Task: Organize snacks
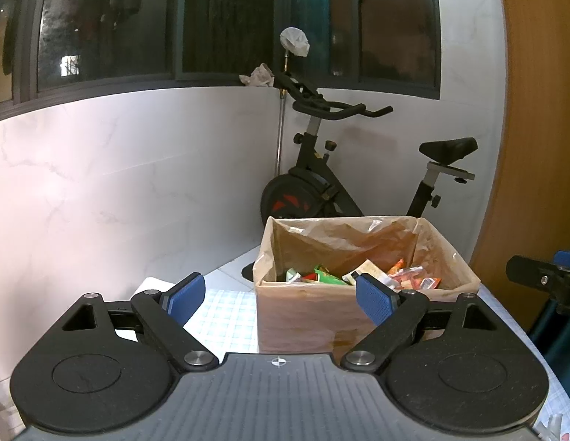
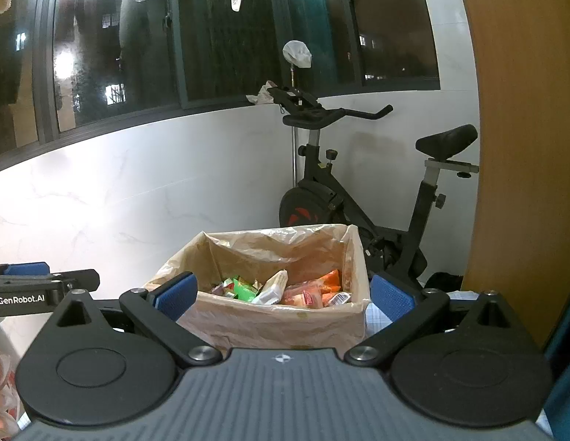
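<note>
We are holding both grippers side by side in front of a cardboard box [image 1: 310,316] that is sitting on a table covered with a pale checked cloth [image 1: 226,312]. Our left gripper [image 1: 281,299] is standing with its blue-padded jaws wide apart and nothing between them; the box's near left corner is showing through the gap. Our right gripper [image 2: 285,296] is likewise standing with its jaws spread wide and empty, framing the box's near wall. The box is lined with a crinkled clear plastic bag [image 2: 277,246] and is holding the snacks [image 2: 285,290]: a heap of small packets in green, white, orange and red, lying loosely on its floor. In the right wrist view, the left gripper's side is showing at the left edge, level with the box. Behind the table, a black exercise bike [image 1: 358,180] is standing against a white wall under dark windows [image 1: 218,22].
</note>
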{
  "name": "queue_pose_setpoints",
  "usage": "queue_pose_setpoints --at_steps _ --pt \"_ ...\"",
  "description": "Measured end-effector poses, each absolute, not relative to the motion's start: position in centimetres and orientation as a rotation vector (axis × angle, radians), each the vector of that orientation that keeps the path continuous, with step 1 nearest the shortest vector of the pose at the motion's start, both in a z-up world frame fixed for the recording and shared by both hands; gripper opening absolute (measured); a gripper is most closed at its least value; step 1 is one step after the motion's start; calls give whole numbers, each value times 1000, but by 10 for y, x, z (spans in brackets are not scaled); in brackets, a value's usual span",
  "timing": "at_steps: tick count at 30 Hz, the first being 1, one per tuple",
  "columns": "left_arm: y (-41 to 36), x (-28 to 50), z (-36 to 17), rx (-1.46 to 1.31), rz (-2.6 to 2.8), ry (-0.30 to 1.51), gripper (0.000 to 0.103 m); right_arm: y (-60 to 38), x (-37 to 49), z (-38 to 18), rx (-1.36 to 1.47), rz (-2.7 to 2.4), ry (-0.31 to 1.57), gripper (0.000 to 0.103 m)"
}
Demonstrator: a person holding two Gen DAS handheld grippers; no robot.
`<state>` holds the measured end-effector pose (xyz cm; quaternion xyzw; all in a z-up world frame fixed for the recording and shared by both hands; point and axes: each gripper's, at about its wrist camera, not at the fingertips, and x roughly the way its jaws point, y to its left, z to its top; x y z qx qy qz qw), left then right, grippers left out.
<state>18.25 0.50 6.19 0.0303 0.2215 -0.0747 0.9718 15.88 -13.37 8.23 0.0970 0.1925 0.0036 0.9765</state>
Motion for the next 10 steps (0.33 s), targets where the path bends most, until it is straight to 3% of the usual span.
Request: queue_pose_setpoints --at_steps 10 --pt "11 181 62 47 -148 435 91 -136 156 82 196 6 389 103"
